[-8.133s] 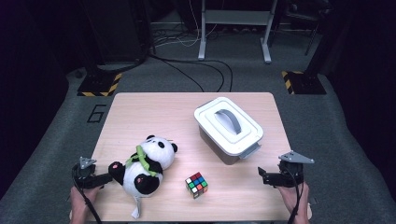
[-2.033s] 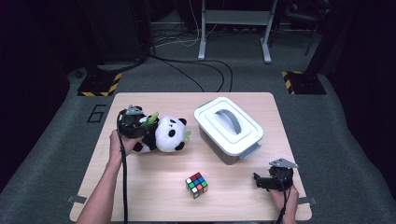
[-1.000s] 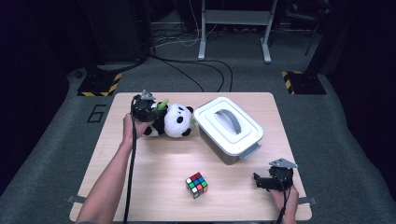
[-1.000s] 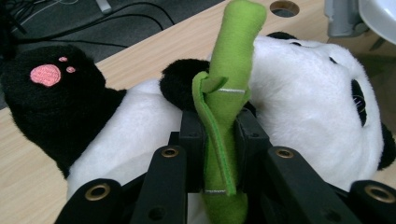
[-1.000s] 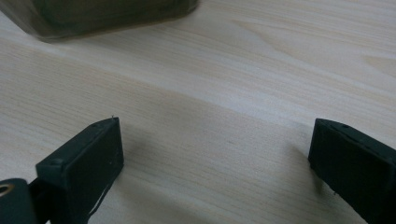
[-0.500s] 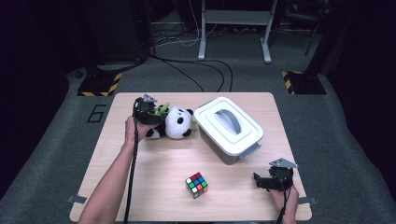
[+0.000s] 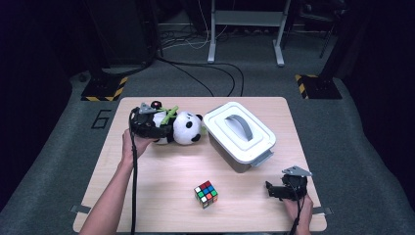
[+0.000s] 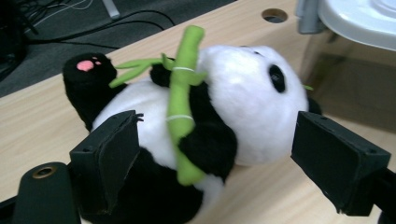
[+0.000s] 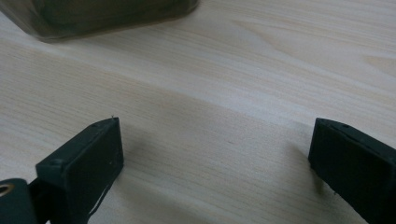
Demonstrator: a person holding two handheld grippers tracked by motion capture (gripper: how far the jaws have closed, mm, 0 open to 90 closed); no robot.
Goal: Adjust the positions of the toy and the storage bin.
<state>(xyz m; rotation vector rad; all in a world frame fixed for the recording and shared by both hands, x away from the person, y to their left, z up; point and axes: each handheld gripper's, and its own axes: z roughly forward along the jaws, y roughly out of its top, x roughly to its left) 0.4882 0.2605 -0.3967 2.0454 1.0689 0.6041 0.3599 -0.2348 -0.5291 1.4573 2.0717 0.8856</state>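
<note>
One panda (image 7: 182, 128), one cube (image 7: 206, 194), one box (image 7: 239, 135).

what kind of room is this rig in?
Likely a lab or recording studio, not a home: a lone wooden table on grey carpet, hazard-striped stand feet, loose floor cables, and a number 6 marked beside the table.

Black-and-white panda (image 7: 180, 128) with green bamboo (image 8: 183, 105); multicoloured cube (image 7: 206, 194); white-lidded box (image 7: 239, 131)
</note>
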